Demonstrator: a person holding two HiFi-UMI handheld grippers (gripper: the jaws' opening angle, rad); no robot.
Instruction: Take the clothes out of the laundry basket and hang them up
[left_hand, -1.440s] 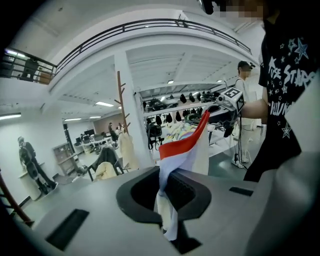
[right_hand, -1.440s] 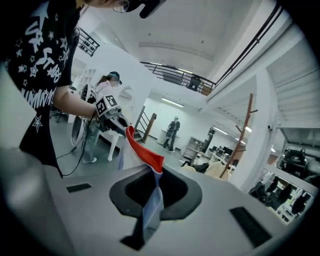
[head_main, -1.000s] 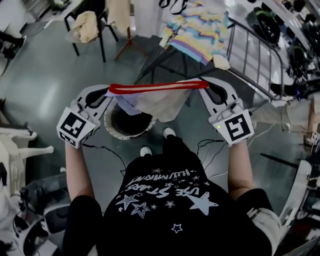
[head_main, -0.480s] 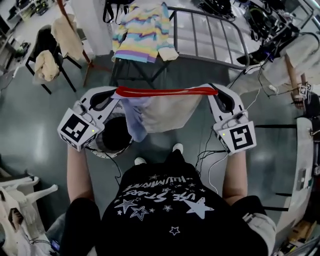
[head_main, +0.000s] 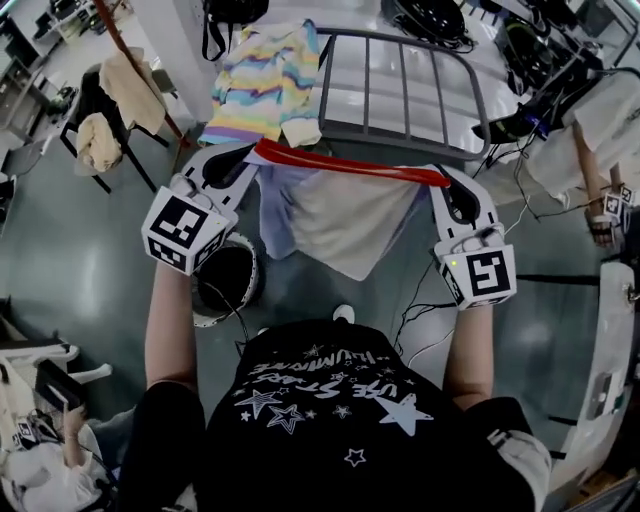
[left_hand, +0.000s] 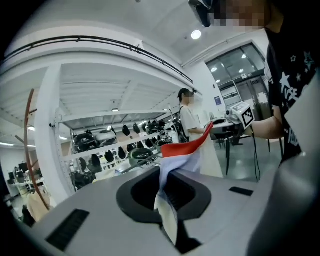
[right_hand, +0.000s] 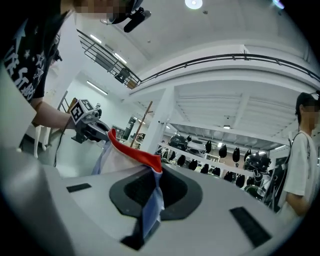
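Head view — garment (head_main: 345, 222), "USE STARS" shirt (head_main: 330, 435)

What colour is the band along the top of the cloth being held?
Red band; clearest in the head view.

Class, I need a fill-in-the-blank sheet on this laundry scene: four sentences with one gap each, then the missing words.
1. The garment stretched between the two grippers has a ____ band along its top edge.
2. The left gripper and the right gripper are both ____ on that garment.
3. A ____ shirt in many colours hangs on the drying rack.
4. In the head view, the laundry basket shows under the ____ gripper.

Missing words: red; shut; striped; left.
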